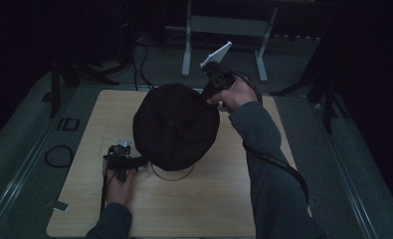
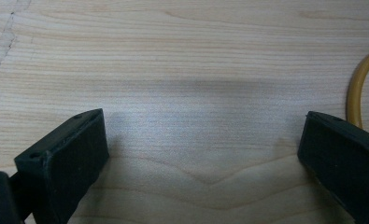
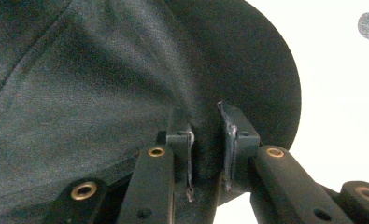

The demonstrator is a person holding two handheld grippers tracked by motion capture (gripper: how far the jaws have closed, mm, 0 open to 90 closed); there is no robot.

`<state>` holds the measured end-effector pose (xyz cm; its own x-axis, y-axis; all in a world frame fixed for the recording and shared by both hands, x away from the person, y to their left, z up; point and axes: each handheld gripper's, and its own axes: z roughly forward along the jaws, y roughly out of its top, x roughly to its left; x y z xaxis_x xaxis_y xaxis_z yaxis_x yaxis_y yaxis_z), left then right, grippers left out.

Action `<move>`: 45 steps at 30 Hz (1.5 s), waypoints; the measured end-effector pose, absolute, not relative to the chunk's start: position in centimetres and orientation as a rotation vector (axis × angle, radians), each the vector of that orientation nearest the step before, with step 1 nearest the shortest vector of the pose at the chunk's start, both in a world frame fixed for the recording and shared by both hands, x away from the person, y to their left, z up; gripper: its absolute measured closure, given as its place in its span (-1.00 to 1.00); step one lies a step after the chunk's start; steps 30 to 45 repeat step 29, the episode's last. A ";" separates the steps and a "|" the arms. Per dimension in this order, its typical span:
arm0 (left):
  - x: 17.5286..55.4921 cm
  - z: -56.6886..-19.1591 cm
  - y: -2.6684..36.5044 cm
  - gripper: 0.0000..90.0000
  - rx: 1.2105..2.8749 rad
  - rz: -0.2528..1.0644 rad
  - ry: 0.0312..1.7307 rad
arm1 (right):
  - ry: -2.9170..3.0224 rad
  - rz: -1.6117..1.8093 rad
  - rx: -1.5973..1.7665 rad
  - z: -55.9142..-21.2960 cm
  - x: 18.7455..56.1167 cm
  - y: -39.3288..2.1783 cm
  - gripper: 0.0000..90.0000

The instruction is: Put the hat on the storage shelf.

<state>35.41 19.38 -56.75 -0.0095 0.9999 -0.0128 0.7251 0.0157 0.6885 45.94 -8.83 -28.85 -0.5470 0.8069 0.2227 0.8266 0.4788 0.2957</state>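
Up front, a black fabric cap (image 1: 176, 127) sits mid-bench, its soft woven edge pinched between the jaws of the right tool (image 3: 206, 140). Below the cap, a thin yellow ring (image 1: 172, 175) peeks out just beside the left tool (image 2: 198, 149), whose jaws stand wide apart over bare pale-grained wooden bench (image 2: 182, 56)

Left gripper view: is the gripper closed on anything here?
No, the left gripper stands open with its jaws wide apart, and bare wooden table lies between them.
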 end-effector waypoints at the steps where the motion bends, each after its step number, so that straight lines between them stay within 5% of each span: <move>1: 35.4 -56.8 19.4 -0.97 1.761 0.700 1.787 | -2.655 -0.574 -1.469 -29.0 46.0 -8.7 0.67; 11: 35.4 -56.8 19.4 -0.97 1.761 0.700 1.786 | -2.660 -0.586 -1.423 -30.1 46.2 -8.1 0.52; 18: 35.4 -56.7 19.4 -0.97 1.768 0.700 1.783 | -2.697 -0.666 -1.445 -29.5 46.4 -9.3 0.03; 24: 35.4 -56.7 19.4 -0.97 1.769 0.700 1.784 | -2.706 -0.675 -1.527 -29.5 46.6 -11.3 -0.11; 45: 35.4 -56.7 19.4 -0.97 1.769 0.700 1.784 | -2.693 -0.658 -1.585 -30.1 46.9 -12.8 -0.15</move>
